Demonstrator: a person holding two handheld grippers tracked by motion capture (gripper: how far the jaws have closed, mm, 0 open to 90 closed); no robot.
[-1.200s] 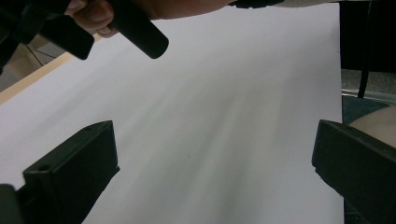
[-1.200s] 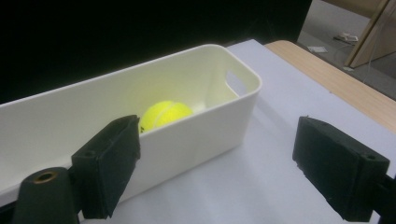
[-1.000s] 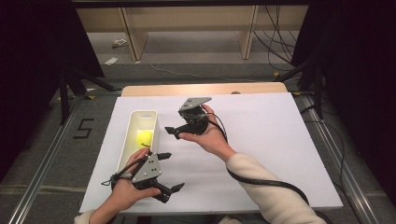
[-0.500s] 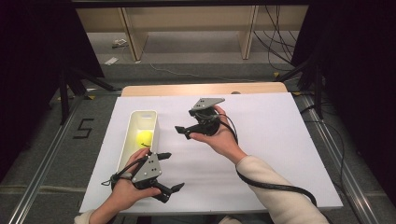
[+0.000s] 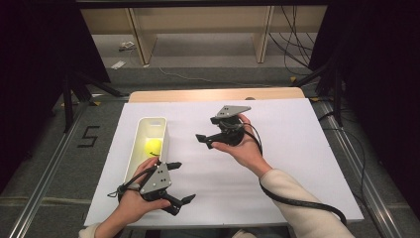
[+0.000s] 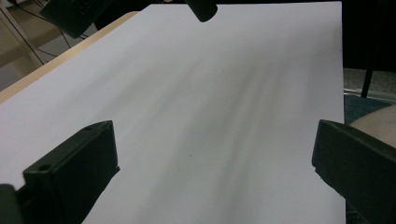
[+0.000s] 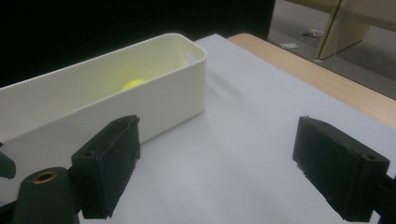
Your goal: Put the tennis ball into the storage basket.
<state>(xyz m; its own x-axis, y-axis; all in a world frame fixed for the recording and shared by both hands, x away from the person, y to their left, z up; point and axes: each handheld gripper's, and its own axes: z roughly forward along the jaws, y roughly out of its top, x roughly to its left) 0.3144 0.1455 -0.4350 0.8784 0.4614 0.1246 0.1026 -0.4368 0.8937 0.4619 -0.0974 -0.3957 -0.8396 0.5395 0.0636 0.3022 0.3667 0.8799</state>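
From the high view, a white bin [image 5: 150, 147] lies lengthwise on the bench [image 5: 297, 148], left of centre, with a yellow ball [image 5: 153, 146] inside it. The left tool [image 5: 182, 182] sits just beside the bin's near end, jaws spread and empty. The right tool [image 5: 206, 141] is held above the bench to the right of the bin, pointing toward it, jaws also apart. In the left gripper view, the spread jaws frame bare white bench. In the right gripper view, the wide jaws face the bin's long side, and the ball [image 7: 133, 84] peeks over the bin's rim [image 7: 140, 49].
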